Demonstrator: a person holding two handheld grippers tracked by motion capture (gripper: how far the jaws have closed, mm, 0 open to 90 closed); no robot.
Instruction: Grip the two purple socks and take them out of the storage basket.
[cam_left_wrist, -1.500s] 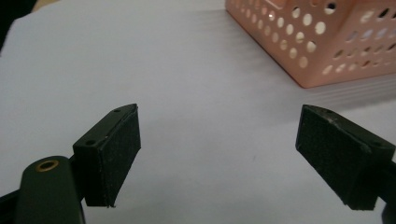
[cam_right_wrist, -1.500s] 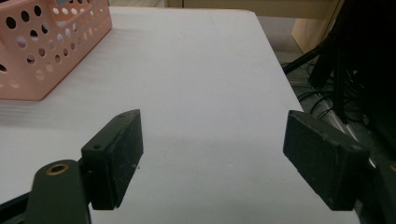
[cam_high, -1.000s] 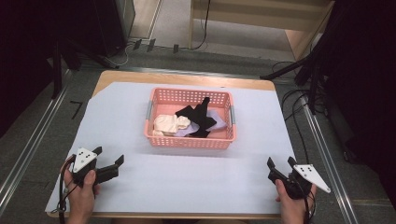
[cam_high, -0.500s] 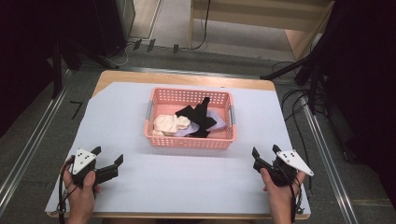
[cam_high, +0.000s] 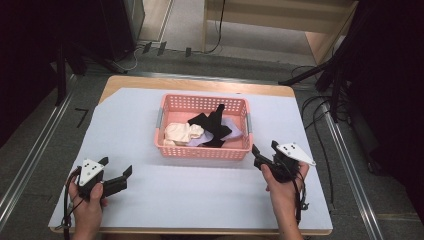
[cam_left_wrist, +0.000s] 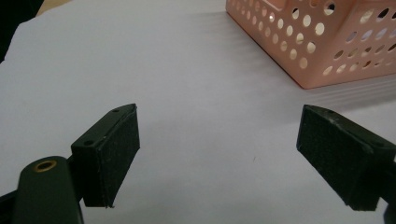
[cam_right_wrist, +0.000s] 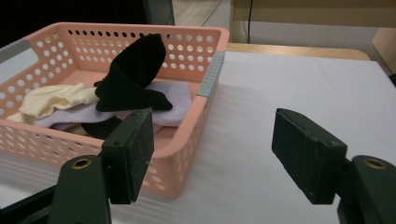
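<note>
A pink perforated basket (cam_high: 172, 102) stands at the middle of the white sheet. It holds a black cloth (cam_high: 210, 125), a cream cloth (cam_high: 181, 132) and a lavender cloth (cam_high: 232, 131). My right gripper (cam_high: 265, 148) hovers just off the basket's near right corner, open; its jaws have just been closing a little with nothing between them. In the right gripper view its left jaw overlaps the basket wall (cam_right_wrist: 187, 32), with the black cloth (cam_right_wrist: 133, 70) beyond. My left gripper (cam_high: 116, 167) rests at the near left, open and empty, with the basket corner (cam_left_wrist: 327, 46) ahead to its right.
The white sheet (cam_high: 200, 195) covers most of the wooden table (cam_high: 200, 82). Cables (cam_high: 320, 115) trail on the floor to the right. A wooden shelf unit (cam_high: 280, 20) stands beyond the table. Metal rails run along both sides.
The right hand has moved forward and leftward from the near right corner to the basket's near right corner. The left hand has stayed put.
</note>
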